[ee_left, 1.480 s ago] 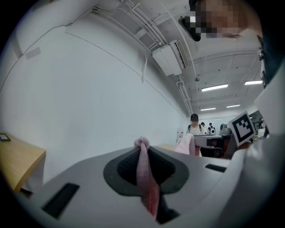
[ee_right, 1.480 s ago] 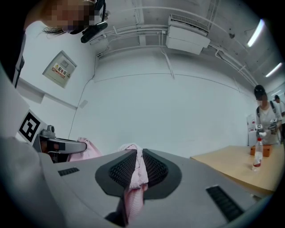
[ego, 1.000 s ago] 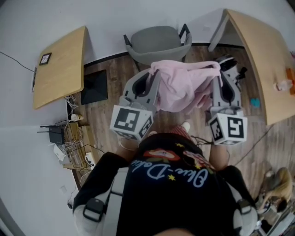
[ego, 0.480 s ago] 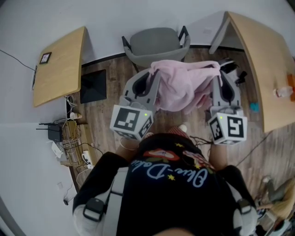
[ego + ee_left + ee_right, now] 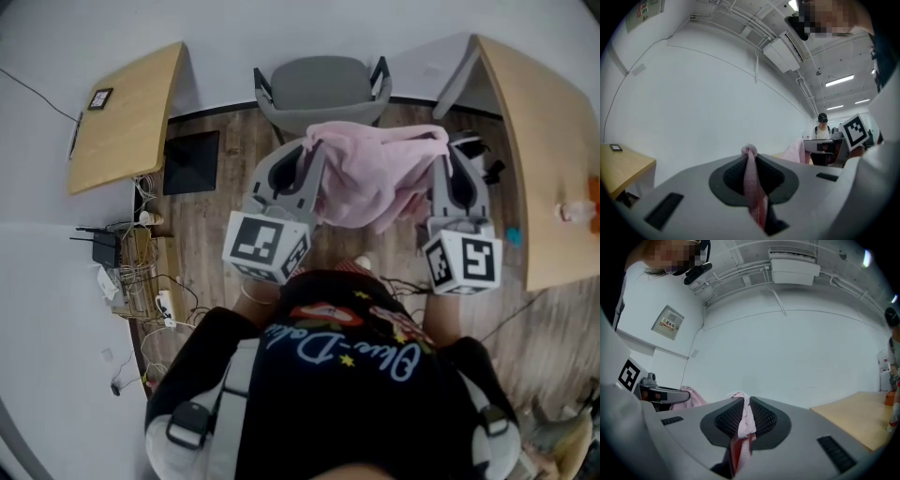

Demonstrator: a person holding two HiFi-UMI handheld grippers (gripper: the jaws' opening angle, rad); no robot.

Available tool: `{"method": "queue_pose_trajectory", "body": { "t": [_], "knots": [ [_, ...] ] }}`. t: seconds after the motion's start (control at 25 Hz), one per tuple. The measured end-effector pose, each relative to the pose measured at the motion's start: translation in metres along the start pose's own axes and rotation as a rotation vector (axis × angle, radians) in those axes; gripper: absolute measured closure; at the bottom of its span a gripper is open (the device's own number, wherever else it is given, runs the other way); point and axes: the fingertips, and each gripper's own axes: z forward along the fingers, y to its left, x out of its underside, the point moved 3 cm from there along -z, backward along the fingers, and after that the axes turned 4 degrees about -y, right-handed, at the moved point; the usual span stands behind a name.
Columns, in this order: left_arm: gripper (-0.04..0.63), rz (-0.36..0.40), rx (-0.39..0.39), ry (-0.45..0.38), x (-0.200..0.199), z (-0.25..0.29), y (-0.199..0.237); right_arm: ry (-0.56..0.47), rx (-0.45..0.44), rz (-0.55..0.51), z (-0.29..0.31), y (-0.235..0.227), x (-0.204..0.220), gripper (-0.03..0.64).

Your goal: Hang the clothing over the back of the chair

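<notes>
Left table (image 5: pixel 122 117) and right table (image 5: pixel 539 159) flank open floor (image 5: pixel 211 234), the chair (image 5: pixel 323 84) between them. We hold the pink clothing (image 5: pixel 375 173) just short of it, left gripper (image 5: pixel 313 150) and right gripper (image 5: pixel 441 155) both clamped on it, as before.

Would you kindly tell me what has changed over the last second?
Only the view shifted: the light wooden desk and tangled floor cables slid. The left claw and right claw stay clamped on the pink fabric garment, stretched between them, short of the grey padded chair.

Soft pink cloth clothing (image 5: pixel 375 178)
</notes>
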Motion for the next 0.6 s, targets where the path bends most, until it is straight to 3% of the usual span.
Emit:
{"method": "queue_pose_trajectory", "body": {
  "t": [0.6],
  "knots": [
    [0.568,-0.002,-0.083,0.022,0.008,0.013,-0.023,0.014,-0.079,0.017,0.008,-0.034,0.006,0.581]
  ]
}}
